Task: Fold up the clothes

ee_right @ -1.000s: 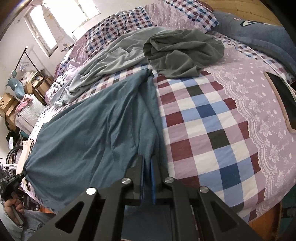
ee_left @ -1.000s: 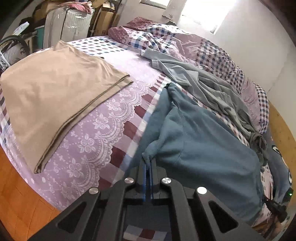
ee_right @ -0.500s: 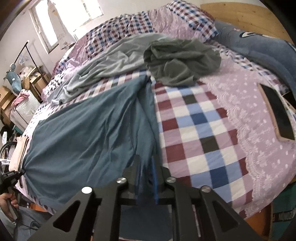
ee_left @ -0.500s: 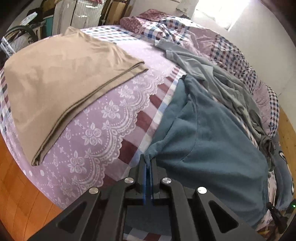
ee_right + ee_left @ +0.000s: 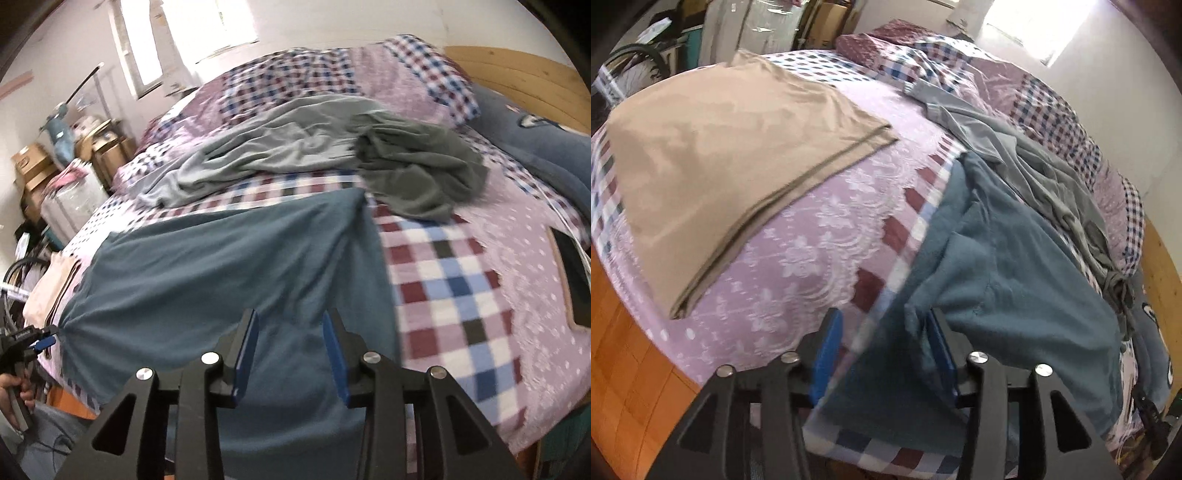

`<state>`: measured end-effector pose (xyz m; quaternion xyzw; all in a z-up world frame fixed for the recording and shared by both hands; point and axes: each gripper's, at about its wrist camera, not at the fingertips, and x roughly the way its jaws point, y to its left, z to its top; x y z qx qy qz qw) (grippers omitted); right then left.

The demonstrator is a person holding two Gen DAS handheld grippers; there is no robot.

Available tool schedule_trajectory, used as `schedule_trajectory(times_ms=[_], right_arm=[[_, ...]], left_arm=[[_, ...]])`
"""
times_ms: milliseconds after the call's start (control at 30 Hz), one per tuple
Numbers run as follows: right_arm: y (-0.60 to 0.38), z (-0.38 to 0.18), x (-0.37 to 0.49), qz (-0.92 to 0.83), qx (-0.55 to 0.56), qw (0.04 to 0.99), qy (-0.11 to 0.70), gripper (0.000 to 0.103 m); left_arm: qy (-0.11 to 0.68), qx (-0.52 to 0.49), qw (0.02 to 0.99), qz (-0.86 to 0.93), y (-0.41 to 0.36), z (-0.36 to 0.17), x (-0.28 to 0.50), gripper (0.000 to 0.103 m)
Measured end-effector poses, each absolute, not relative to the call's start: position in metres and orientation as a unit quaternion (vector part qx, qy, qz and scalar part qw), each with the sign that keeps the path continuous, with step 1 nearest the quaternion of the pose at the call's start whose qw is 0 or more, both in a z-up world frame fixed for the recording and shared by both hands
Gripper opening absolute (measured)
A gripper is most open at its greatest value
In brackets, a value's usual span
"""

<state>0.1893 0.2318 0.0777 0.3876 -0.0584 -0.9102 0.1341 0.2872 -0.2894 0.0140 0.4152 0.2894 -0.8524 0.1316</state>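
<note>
Teal garment [image 5: 229,266] beside grey clothes [image 5: 280,147]; both tongs [image 5: 882,332] [image 5: 290,332] just spread, unclamped.

Blue shirt spread on the bed

The right tool [image 5: 290,334], its jaws just opened, hovers over the blue shirt [image 5: 221,266]; grey clothes [image 5: 417,173] lie farther away on the checked bed [image 5: 454,280].

Teal garment [image 5: 229,273] on a checked (maroon, blue, white) bedspread [image 5: 450,280]; tan folded cloth [image 5: 727,147].
</note>
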Motion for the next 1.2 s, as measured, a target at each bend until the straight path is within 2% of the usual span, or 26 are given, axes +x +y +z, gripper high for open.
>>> schedule_trajectory(times_ms=[467,600,900,1200], right_arm=[[0.135,0.075,0.198,-0.897,0.374,0.235,0.021,0.039],[0.109,0.072,0.208,-0.893,0.365,0.258,0.051,0.039],[0.018,0.059,0.256,-0.874,0.314,0.343,0.144,0.04],[-0.094,0.023,0.327,-0.829,0.227,0.422,0.289,0.041]], left_arm=[[0.36,0.47,0.109,-0.799,-0.299,-0.027,0.304,0.054],[0.397,0.466,0.091,-0.785,-0.303,-0.034,0.308,0.059],[0.483,0.447,0.057,-0.75,-0.306,-0.049,0.319,0.062],[0.537,0.404,-0.025,-0.74,-0.312,-0.043,0.315,0.062]])
